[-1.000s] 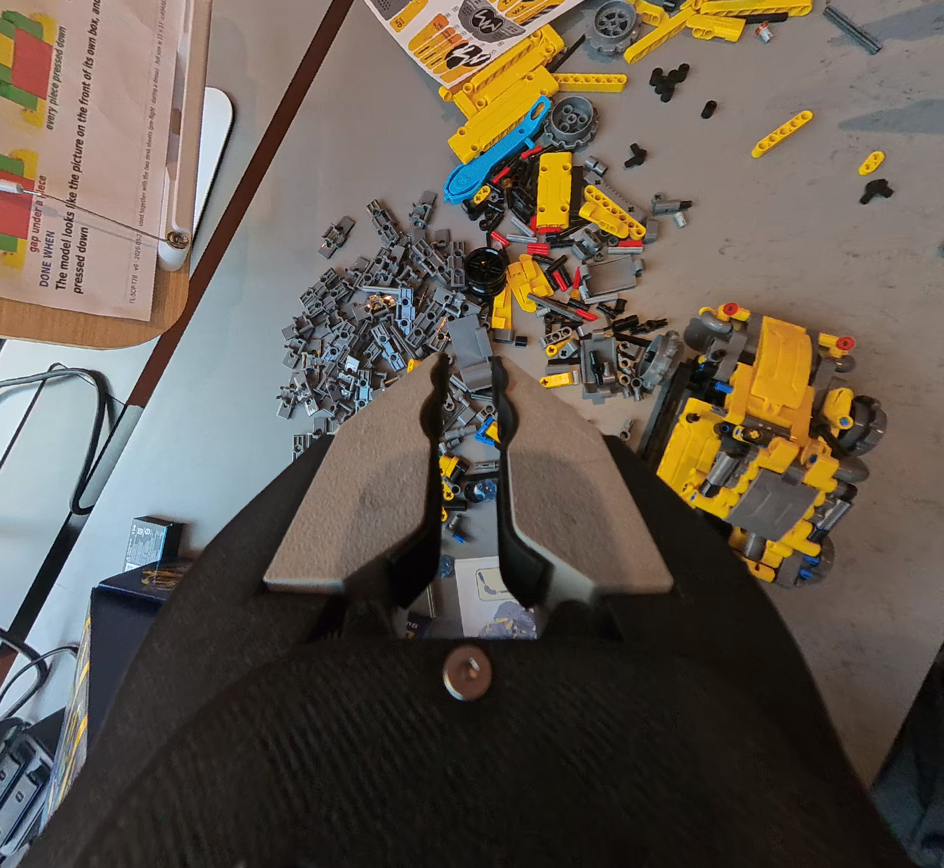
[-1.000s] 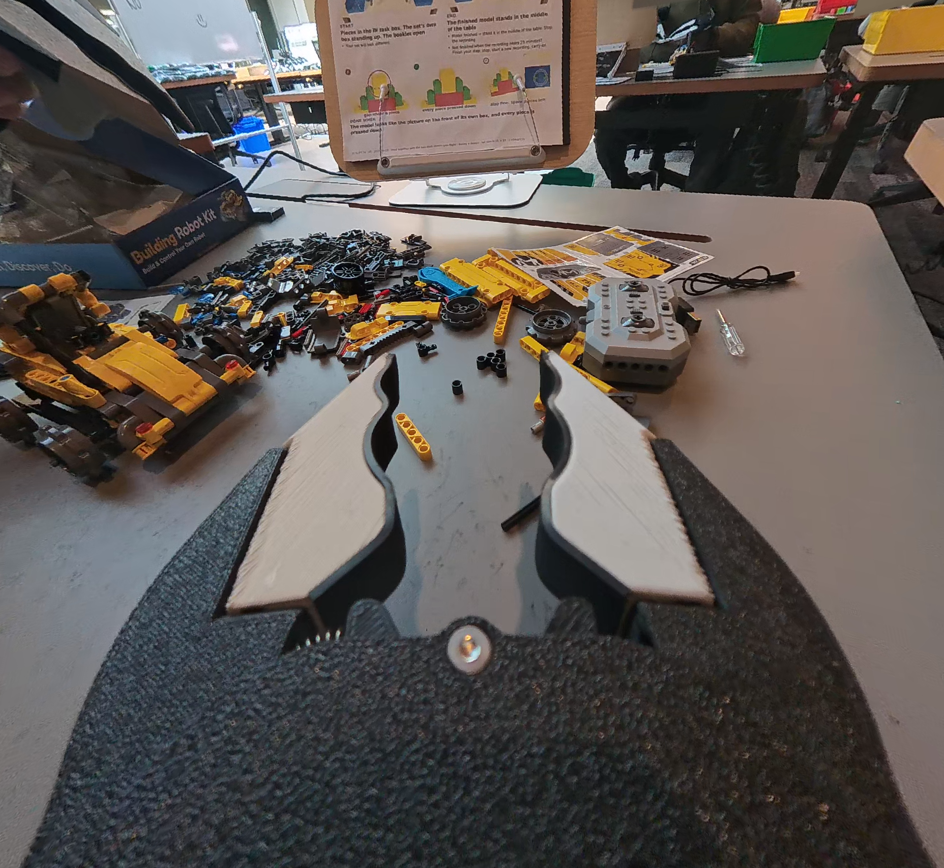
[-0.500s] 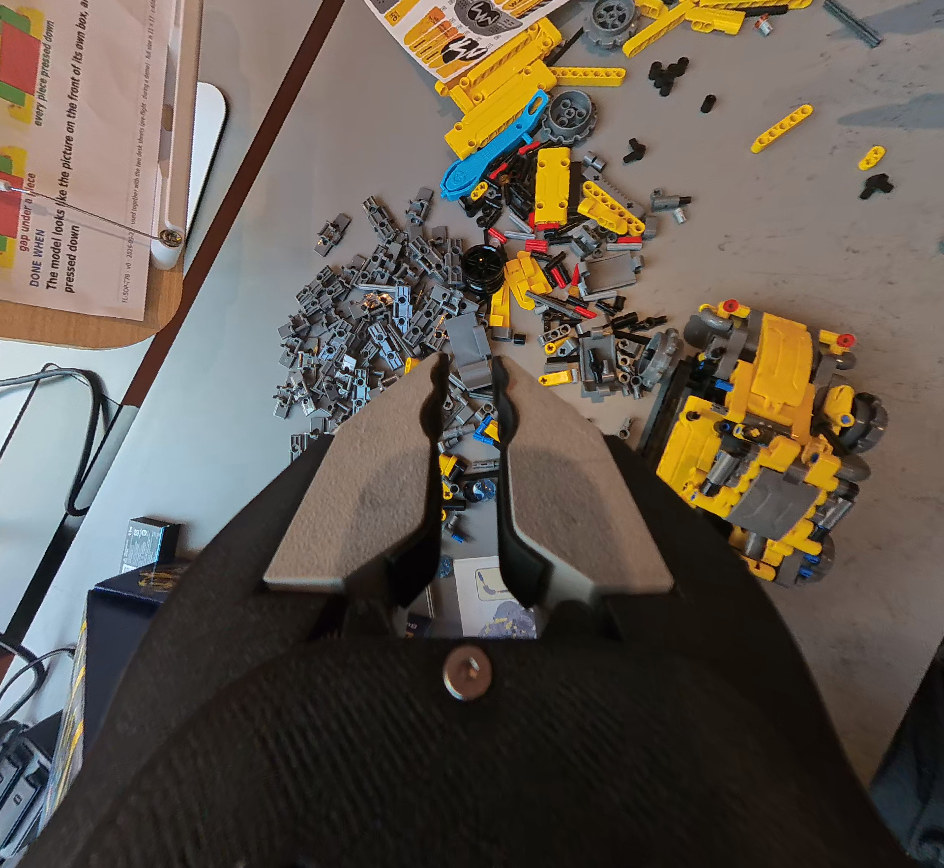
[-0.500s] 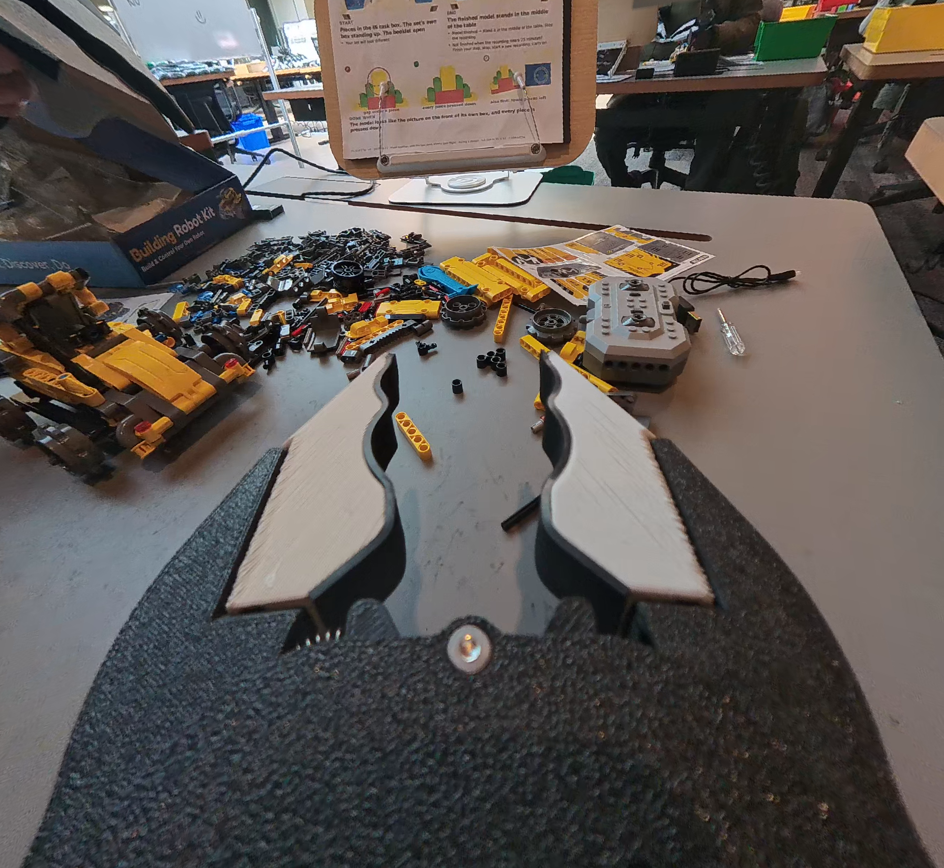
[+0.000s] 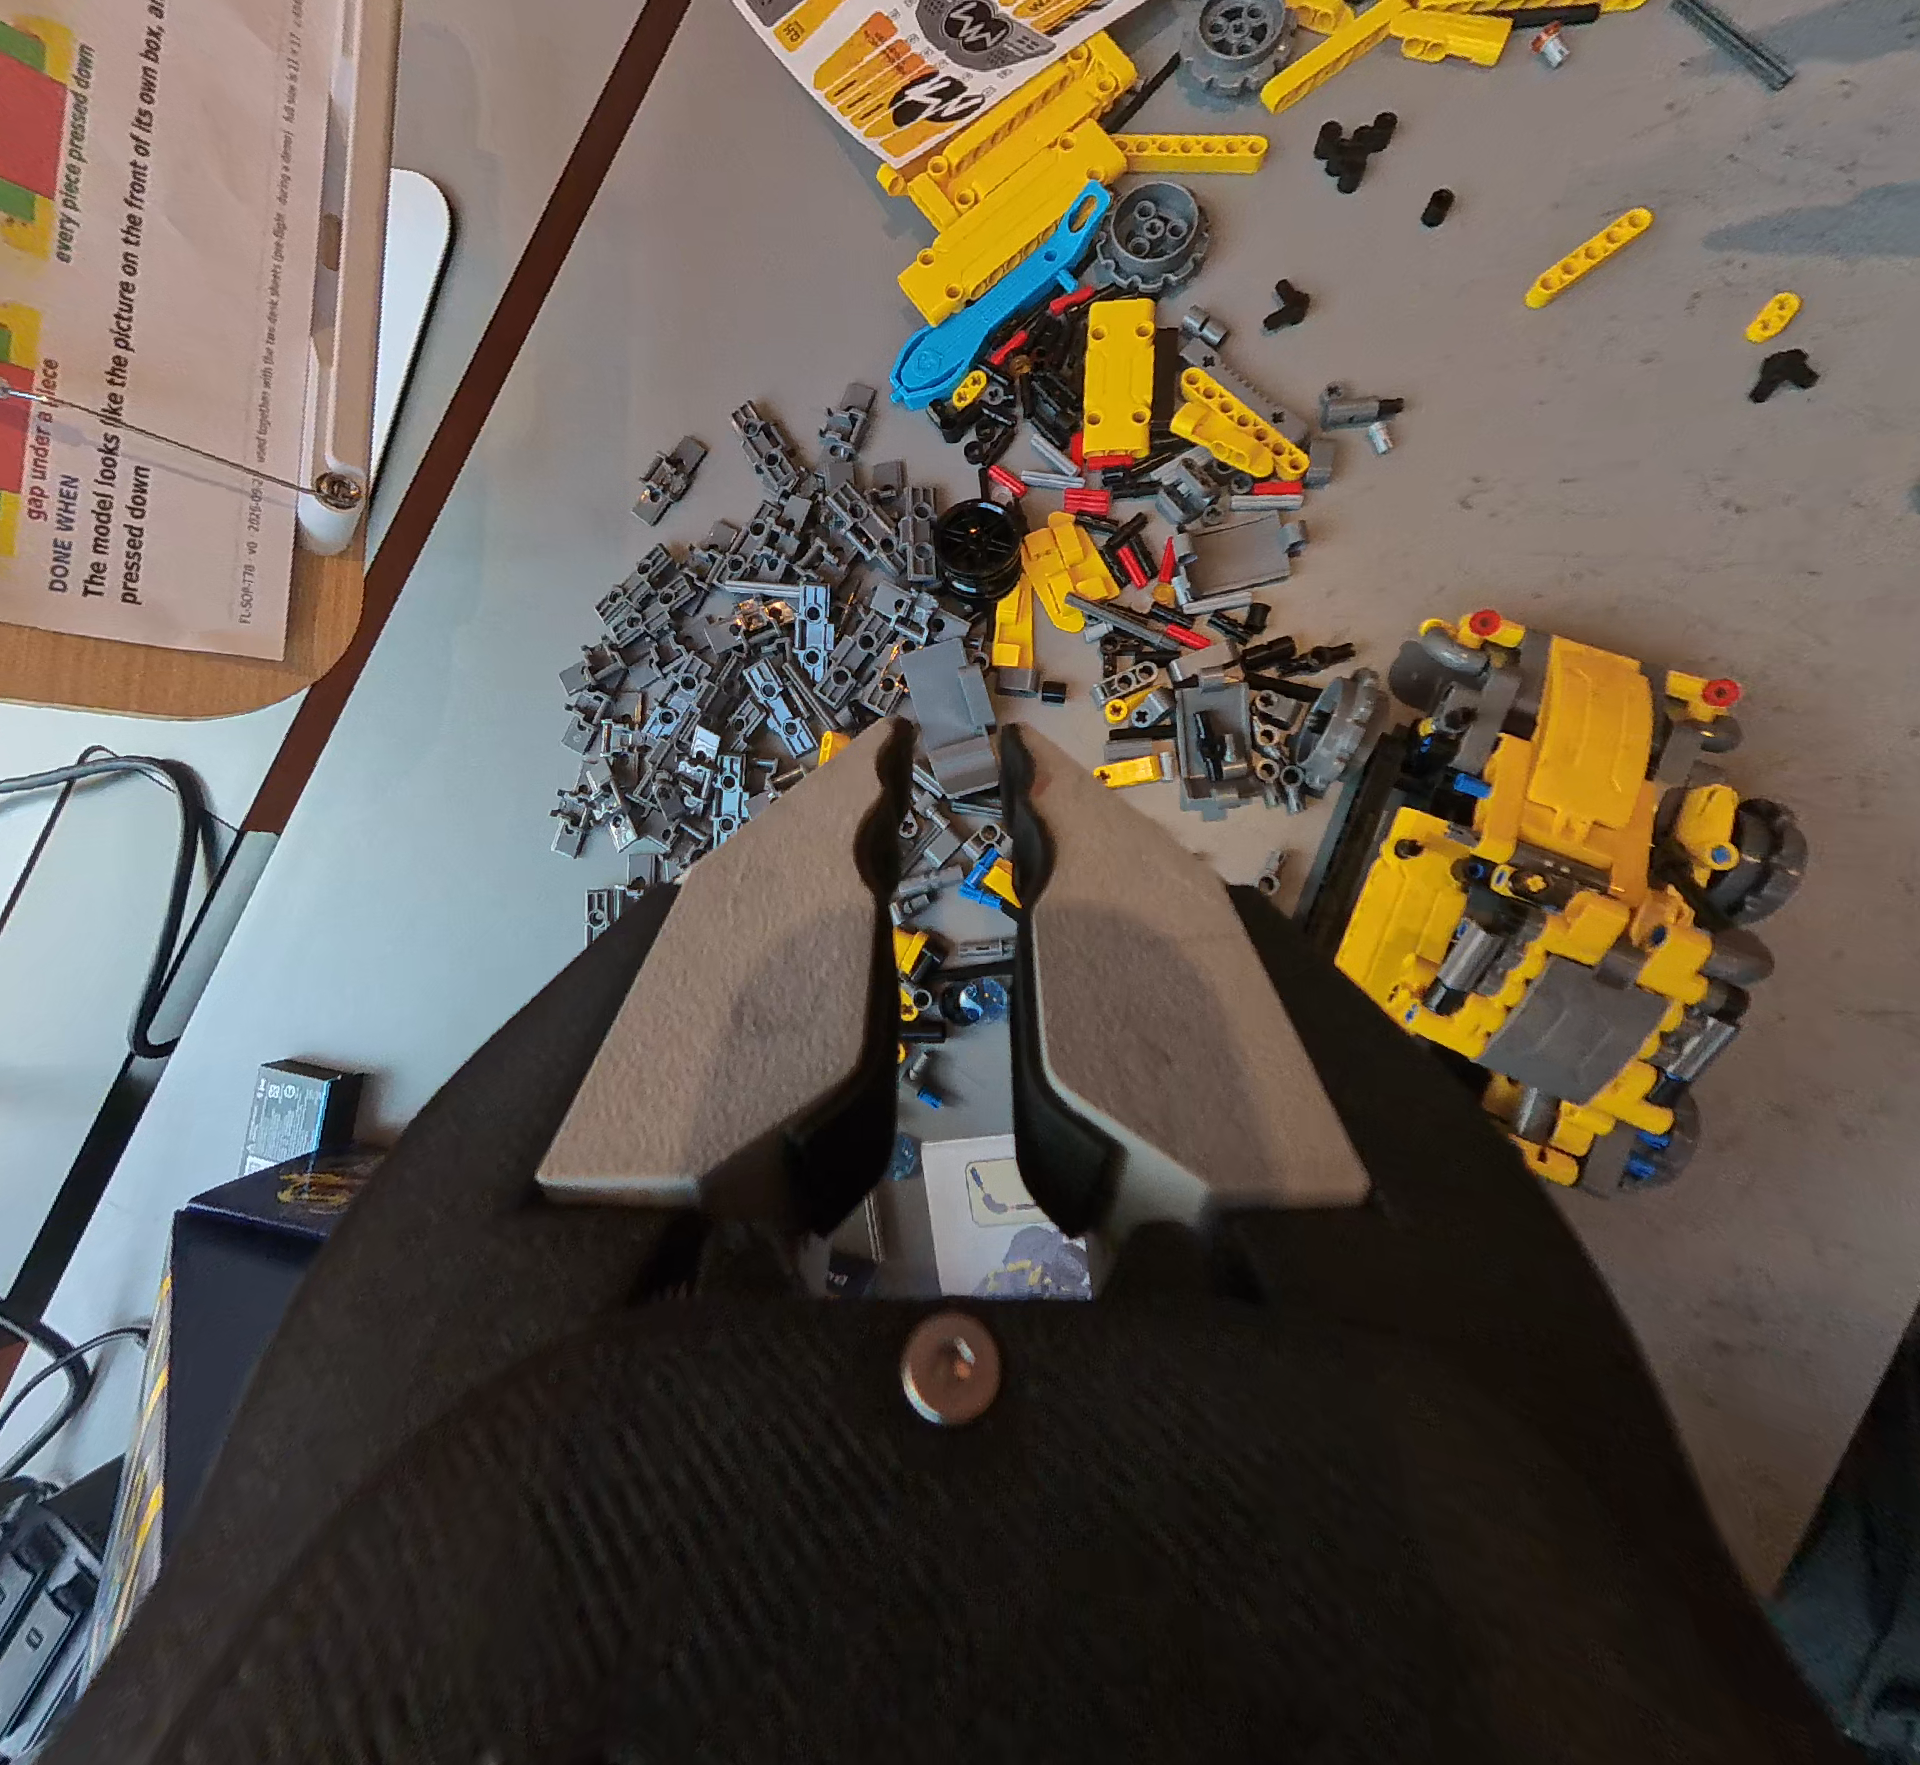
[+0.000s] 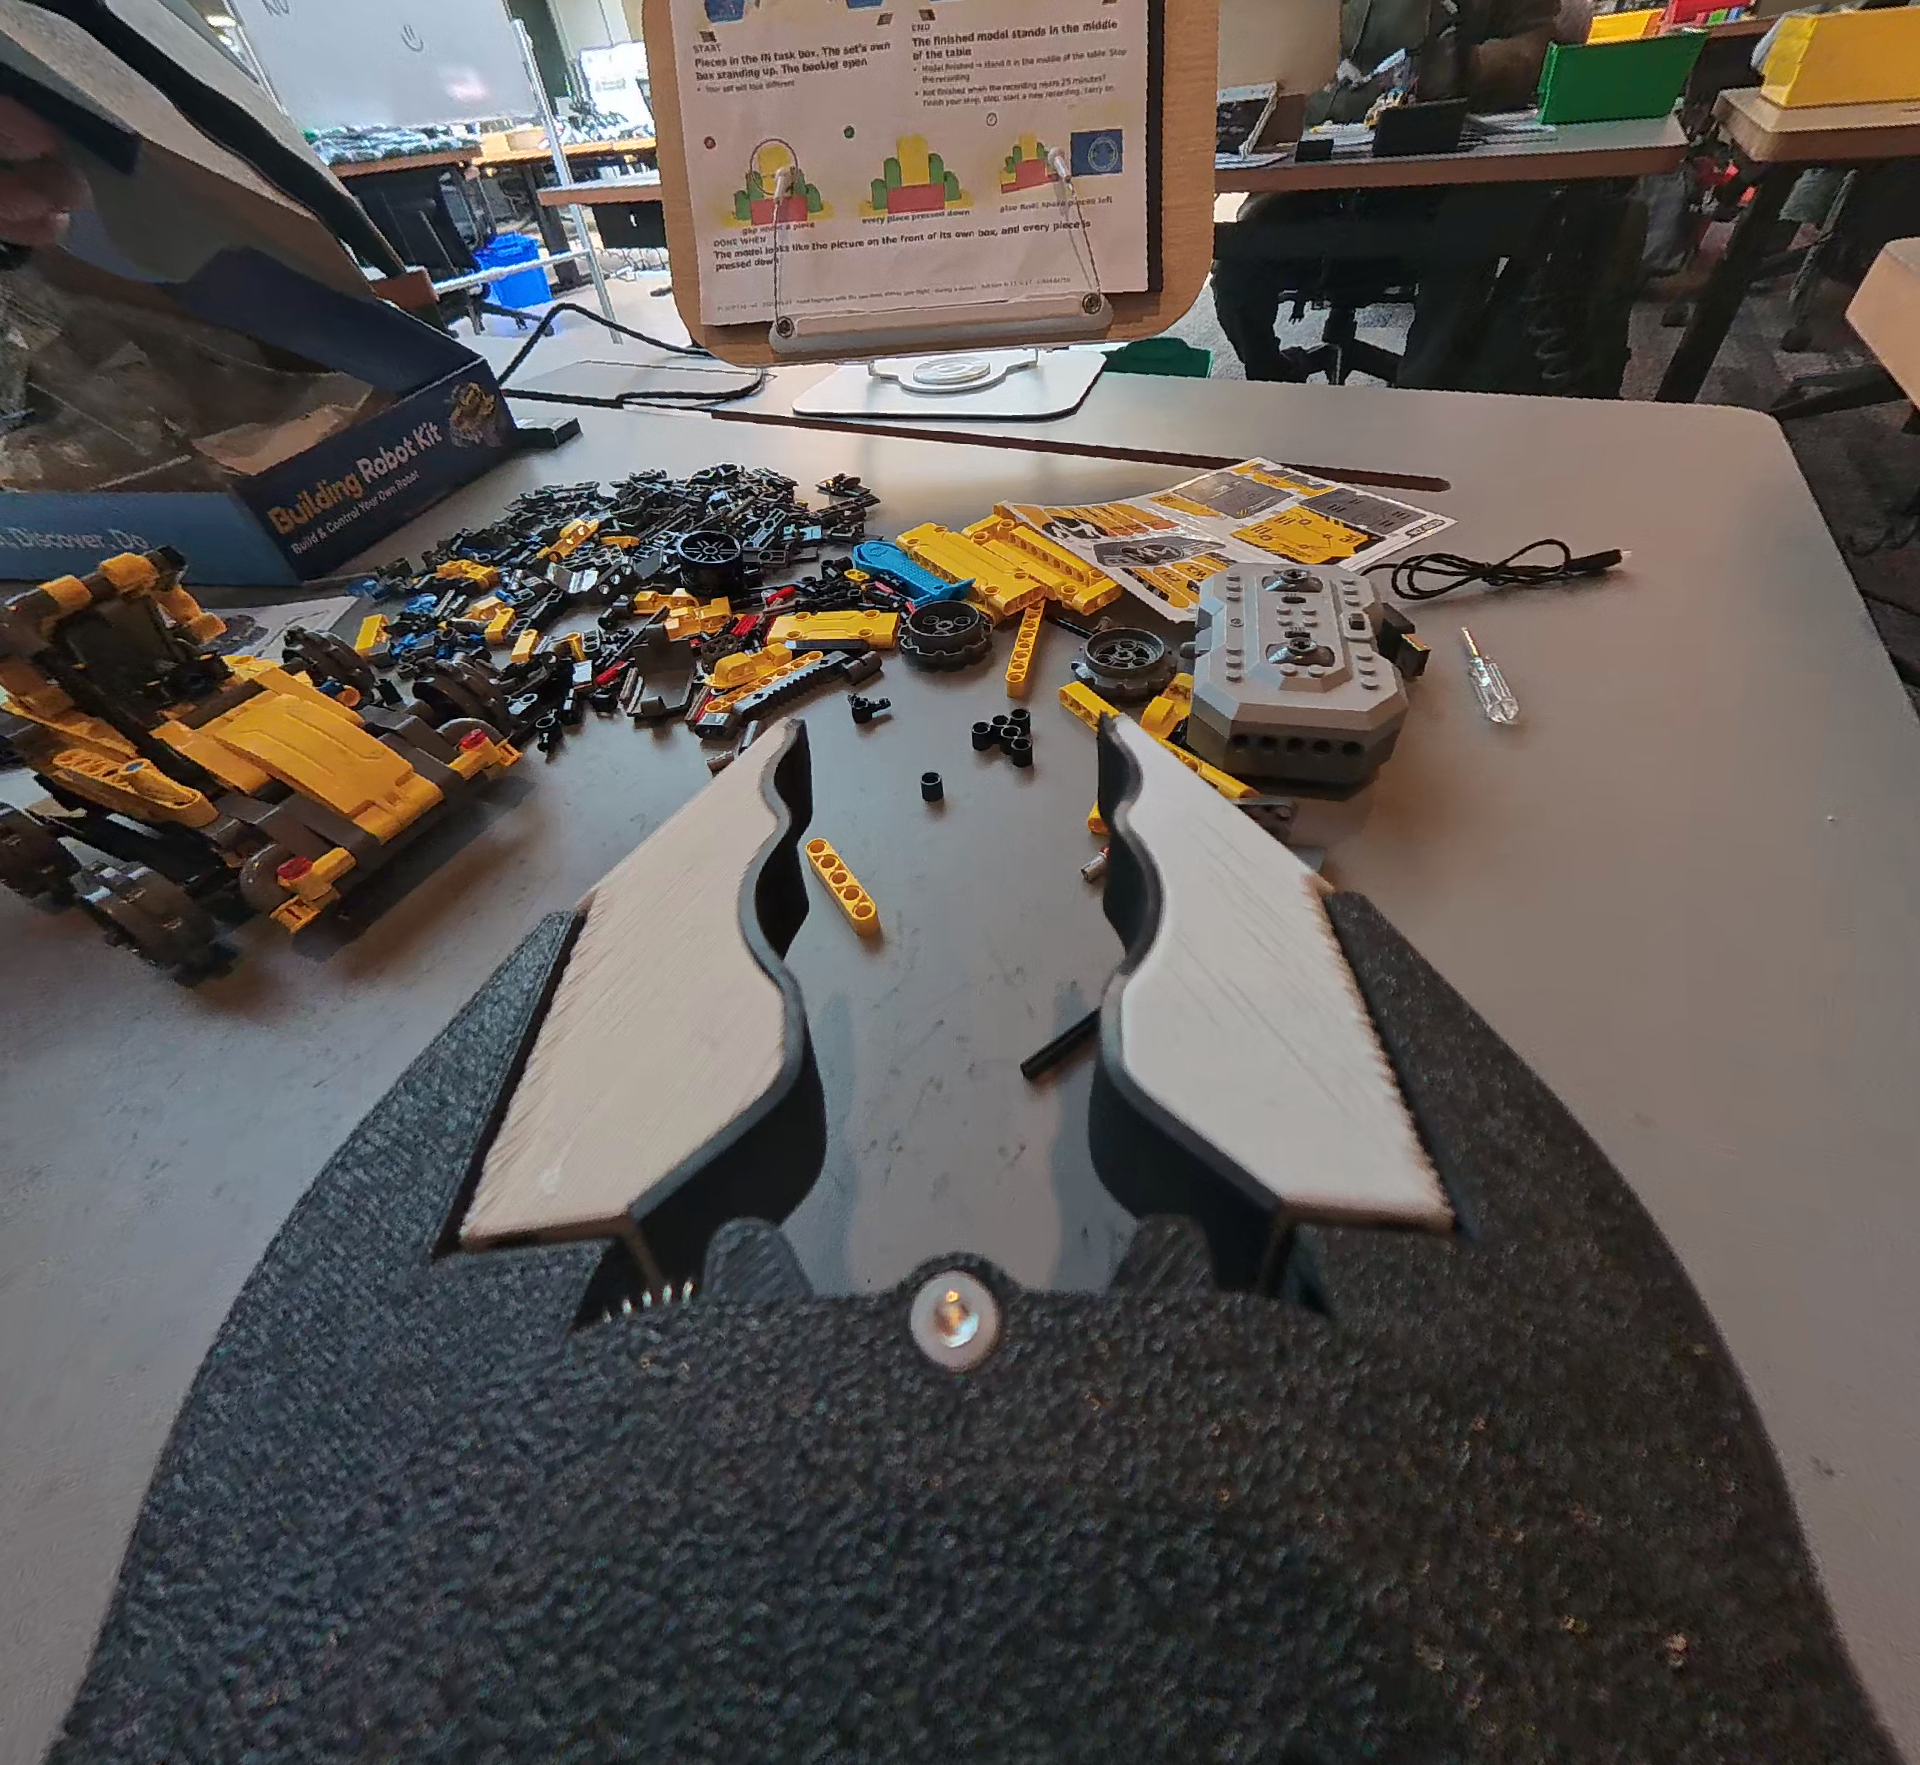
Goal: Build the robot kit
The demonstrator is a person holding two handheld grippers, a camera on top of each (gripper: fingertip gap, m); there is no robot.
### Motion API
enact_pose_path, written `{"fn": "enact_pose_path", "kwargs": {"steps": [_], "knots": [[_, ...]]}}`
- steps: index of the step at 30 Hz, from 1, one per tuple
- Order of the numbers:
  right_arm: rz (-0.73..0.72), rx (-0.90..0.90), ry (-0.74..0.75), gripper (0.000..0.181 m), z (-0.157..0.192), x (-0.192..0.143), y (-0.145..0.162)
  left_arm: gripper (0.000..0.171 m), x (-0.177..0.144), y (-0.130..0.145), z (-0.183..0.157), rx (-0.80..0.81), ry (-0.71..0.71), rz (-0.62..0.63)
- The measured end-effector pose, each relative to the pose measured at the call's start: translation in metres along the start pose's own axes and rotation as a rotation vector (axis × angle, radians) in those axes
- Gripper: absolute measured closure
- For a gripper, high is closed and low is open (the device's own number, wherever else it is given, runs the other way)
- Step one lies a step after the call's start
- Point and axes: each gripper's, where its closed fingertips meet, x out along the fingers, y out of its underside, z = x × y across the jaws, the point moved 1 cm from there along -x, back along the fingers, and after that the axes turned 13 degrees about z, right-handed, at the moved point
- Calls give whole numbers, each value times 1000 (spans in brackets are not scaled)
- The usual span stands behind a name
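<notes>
My left gripper [image 5: 954,747] hangs high over the grey table [image 5: 540,884], shut on a grey curved panel piece [image 5: 948,702]. Below it lie a pile of small grey links [image 5: 748,666] and mixed yellow, black and red parts [image 5: 1132,510]. A part-built yellow vehicle [image 5: 1548,915] stands to its right. My right gripper [image 6: 951,739] is open and empty, low over the table [image 6: 1610,988]. A short yellow beam [image 6: 842,887] and a black axle [image 6: 1058,1057] lie between its fingers. The vehicle [image 6: 218,759] stands to its left, and the left gripper [image 6: 156,126] shows at the upper left.
A grey motor block [image 6: 1299,676], a sticker sheet [image 6: 1247,520], a black cable [image 6: 1496,567] and a small screwdriver [image 6: 1488,676] lie on the right. A blue kit box [image 6: 343,489] stands at the back left. An instruction sheet on a wooden stand [image 6: 914,105] stands behind the table. A person sits at a far desk. Left tips to right tips: about 30 cm. Both grippers' tips are roughly 20 cm from the vehicle [image 6: 218,759]. The left camera catches it too, in the left wrist view [image 5: 1640,811].
The left gripper has drifted slightly over the parts with the grey panel still in it. The right gripper has not visibly moved.
</notes>
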Motion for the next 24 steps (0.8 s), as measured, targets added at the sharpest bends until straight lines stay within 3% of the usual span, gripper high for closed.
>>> {"fn": "enact_pose_path", "kwargs": {"steps": [16,24], "knots": [[1,-1,-2,127,0,0,0,157,7,3,0,-5,25,20],[2,-1,0,127,0,0,0,149,70,46,-11,6,200,305]]}}
